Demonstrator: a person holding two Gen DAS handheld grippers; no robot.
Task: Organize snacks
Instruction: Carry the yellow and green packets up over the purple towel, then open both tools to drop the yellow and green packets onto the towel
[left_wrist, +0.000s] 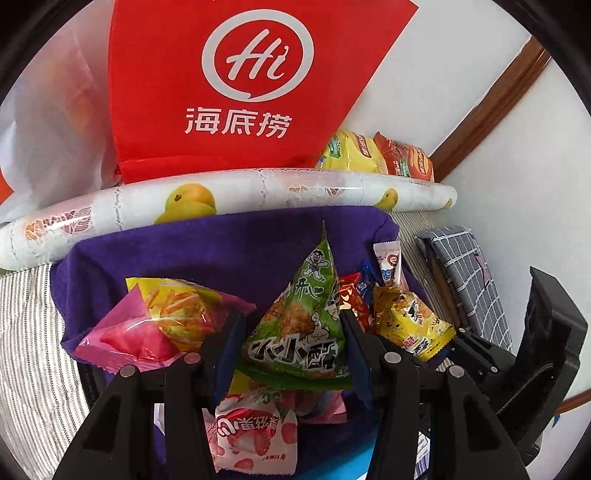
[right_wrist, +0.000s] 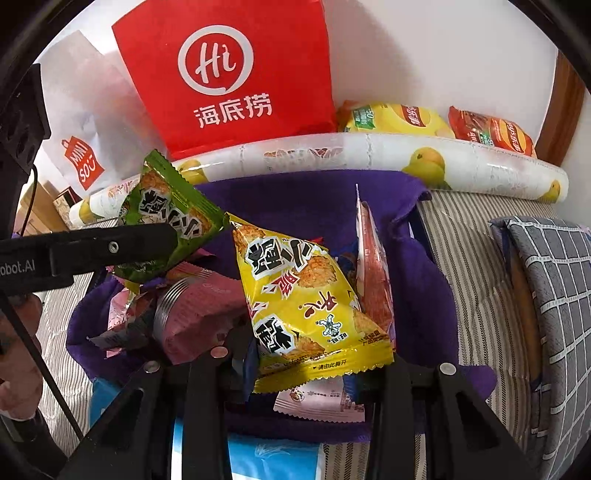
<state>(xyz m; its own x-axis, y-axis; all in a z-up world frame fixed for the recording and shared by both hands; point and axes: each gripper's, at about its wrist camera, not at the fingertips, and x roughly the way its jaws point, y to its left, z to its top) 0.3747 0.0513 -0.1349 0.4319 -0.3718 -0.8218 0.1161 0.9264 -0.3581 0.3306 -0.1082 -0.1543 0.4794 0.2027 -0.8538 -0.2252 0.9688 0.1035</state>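
Note:
My left gripper (left_wrist: 291, 332) is shut on a green triangular snack packet (left_wrist: 299, 328), held above a purple fabric bag (left_wrist: 221, 243) full of snacks. In the right wrist view the left gripper (right_wrist: 155, 240) shows at the left with the green packet (right_wrist: 166, 206). My right gripper (right_wrist: 306, 354) is shut on a yellow triangular snack packet (right_wrist: 295, 295) over the same purple bag (right_wrist: 303, 199). In the bag lie a pink-and-yellow chips packet (left_wrist: 166, 314), a small yellow packet (left_wrist: 410, 317) and a pink-white strawberry packet (left_wrist: 251, 435).
A red Haidilao bag (left_wrist: 236, 81) and a white Miniso bag (right_wrist: 81, 147) stand behind a rolled fruit-print sheet (left_wrist: 229, 203). Yellow (right_wrist: 391, 118) and red (right_wrist: 491, 133) chip bags lie behind it. A grey checked cushion (right_wrist: 554, 280) lies at the right on striped cloth.

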